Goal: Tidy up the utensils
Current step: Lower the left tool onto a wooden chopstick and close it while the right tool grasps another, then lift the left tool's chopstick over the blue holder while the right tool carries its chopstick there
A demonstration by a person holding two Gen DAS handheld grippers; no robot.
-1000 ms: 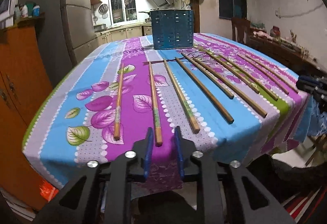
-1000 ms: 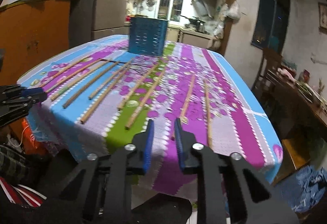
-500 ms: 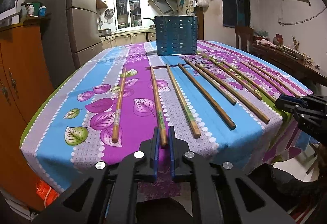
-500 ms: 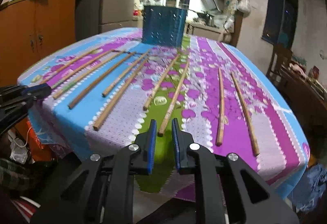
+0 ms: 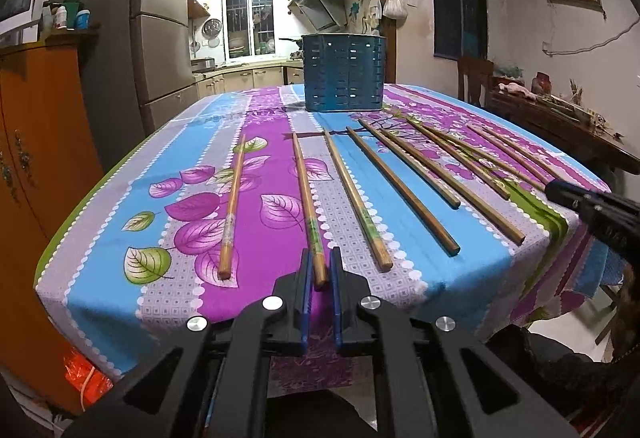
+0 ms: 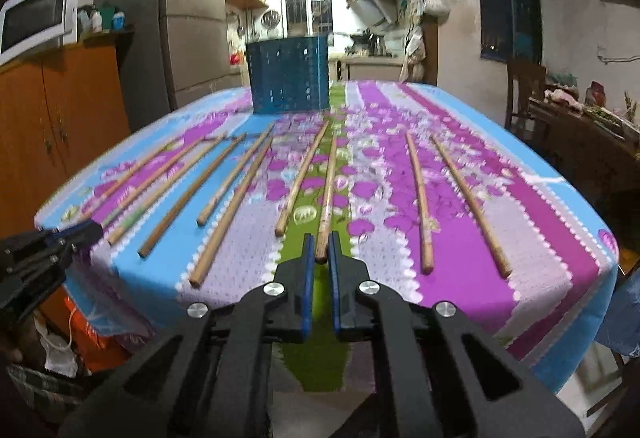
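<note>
Several wooden chopsticks lie side by side on the flowered tablecloth (image 5: 100,238), pointing toward a blue perforated utensil holder (image 5: 344,72) at the far end, also in the right wrist view (image 6: 289,75). My left gripper (image 5: 319,270) has its blue pads closed around the near end of one chopstick (image 5: 306,194), the second from the left. My right gripper (image 6: 320,254) has its pads closed around the near end of another chopstick (image 6: 328,186) on the green stripe. Both chopsticks still rest on the table.
An orange cabinet (image 5: 36,142) stands left of the table, a fridge (image 5: 160,30) behind it. A wooden side table (image 5: 560,126) and chair are on the right. The table's near edge drops off just under both grippers. Each gripper shows in the other's view (image 5: 592,210) (image 6: 36,258).
Both grippers moved forward to the table's near edge and narrowed from open to closed, each around the near end of a chopstick.
</note>
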